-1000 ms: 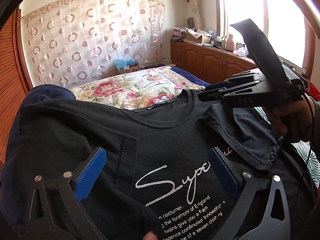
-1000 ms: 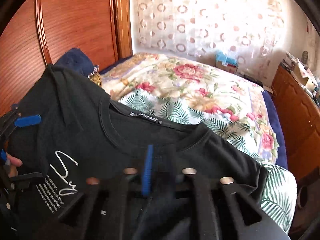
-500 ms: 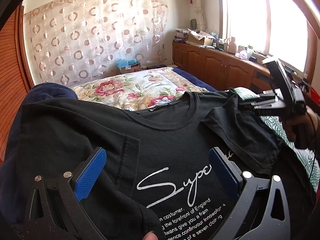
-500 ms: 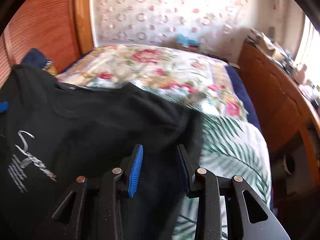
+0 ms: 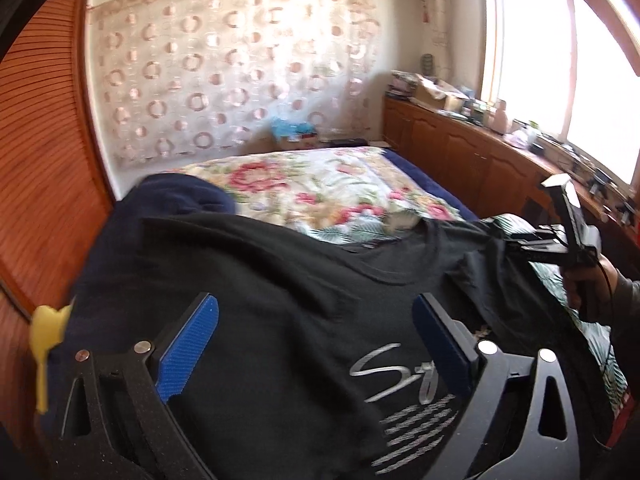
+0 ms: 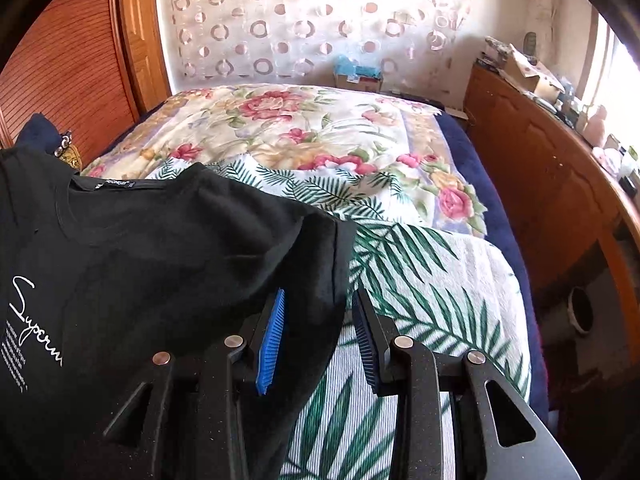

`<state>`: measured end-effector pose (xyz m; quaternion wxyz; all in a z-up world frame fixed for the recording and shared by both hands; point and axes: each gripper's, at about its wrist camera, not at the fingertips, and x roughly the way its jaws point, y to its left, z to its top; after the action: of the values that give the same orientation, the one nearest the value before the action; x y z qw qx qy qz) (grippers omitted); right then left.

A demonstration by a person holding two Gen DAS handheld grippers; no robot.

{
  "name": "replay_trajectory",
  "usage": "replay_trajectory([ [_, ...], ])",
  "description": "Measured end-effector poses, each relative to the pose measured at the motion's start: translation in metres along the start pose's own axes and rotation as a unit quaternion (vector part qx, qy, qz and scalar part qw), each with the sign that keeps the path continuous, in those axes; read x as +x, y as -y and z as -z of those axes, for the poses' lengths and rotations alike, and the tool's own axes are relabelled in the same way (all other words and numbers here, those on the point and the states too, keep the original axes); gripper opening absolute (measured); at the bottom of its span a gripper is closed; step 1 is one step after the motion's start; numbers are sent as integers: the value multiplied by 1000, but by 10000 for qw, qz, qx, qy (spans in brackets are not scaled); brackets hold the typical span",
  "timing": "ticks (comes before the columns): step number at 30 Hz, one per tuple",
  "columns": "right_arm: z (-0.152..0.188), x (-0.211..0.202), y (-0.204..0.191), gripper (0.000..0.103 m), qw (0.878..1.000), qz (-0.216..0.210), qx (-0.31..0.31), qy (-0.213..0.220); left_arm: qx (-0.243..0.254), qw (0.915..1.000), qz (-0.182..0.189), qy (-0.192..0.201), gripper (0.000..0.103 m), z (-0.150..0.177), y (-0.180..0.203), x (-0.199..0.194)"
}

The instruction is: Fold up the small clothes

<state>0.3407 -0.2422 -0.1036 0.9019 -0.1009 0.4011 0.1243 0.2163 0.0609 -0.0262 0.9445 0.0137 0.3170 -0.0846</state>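
Where the black shirt lay spread face-up on the bed, over the palm-leaf sheet, its neck pointed toward the curtain wall.

Left gripper: jaws wide apart, hovering over the chest of the shirt beside the white script print; nothing held.

Right gripper: jaws partly apart, straddling the hem of the right sleeve; cloth stood between the pads but was not pinched.

Risks, as judged:
- A closing on only the top layer of the sleeve would drag one ply and leave the fold lopsided.
- A closing too deep could catch the sheet beneath, so that bedding lifted with the shirt.
- With the left gripper clear of the cloth, nothing pinned the body; a pull on the sleeve could slide the whole shirt and skew the print.
- The soft, uneven bedding could rumple under any pressing stroke.

Surroundings:
- Floral quilt, beyond the shirt, toward the curtain.
- Navy pillow, touching the far left shoulder of the shirt; it could crowd a fold made to that side.
- Wooden cabinet along the right of the bed, cluttered on top; well apart from the work.
- Yellow object at the left edge of the left view; kind not discernible.
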Motion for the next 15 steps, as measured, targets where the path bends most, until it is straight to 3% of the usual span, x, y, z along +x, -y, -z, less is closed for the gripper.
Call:
replay_trajectory([
  [3,9,1,8,36,9999,-95,14,136,-196,9997,-134,-54,90,-4,-24,-5],
  [7,14,1,16,36,9998,-121,50,129,-399,9984,-353,-179,75,-9,-53,-3],
  [15,14,0,14,36,9999,-84,36,115,-406,9963,-498,-563,55,-29,-77,26],
])
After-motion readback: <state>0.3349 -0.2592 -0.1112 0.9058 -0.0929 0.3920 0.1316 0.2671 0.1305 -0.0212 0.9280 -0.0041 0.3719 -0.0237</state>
